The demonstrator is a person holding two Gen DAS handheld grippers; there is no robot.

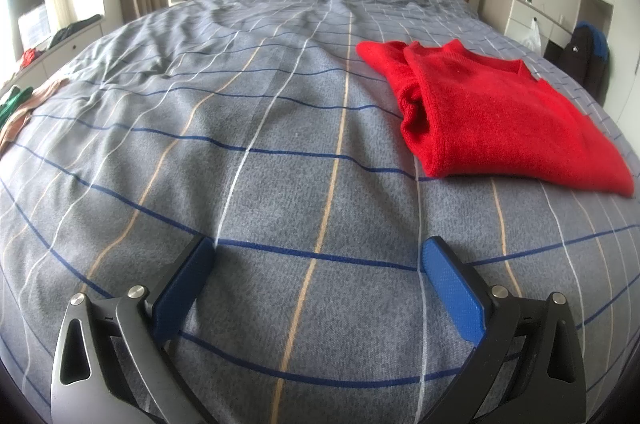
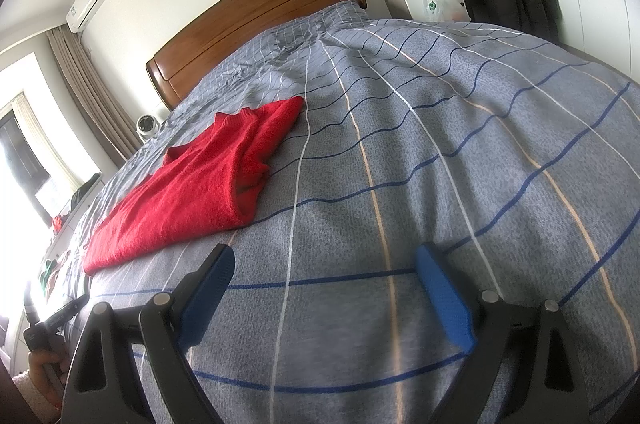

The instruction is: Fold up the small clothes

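Both tools hung released over bare bedspread, the left tool (image 1: pixel 316 256) and right tool (image 2: pixel 324 264) grasping nothing. On the bed (image 1: pixel 240 143), the red sweater (image 1: pixel 492 115) lay on the right side from the left view, apparently already folded. Judged so, that garment looked done; the next move probably called for fetching another piece, perhaps from the clothes (image 1: pixel 20 103) at the far left edge.

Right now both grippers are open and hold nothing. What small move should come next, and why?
Probably the left gripper should go toward the heap of green and beige clothes at the bed's left edge. The red knitted sweater already lies folded on the grey checked bedcover, and the right gripper is also free over bare cover.
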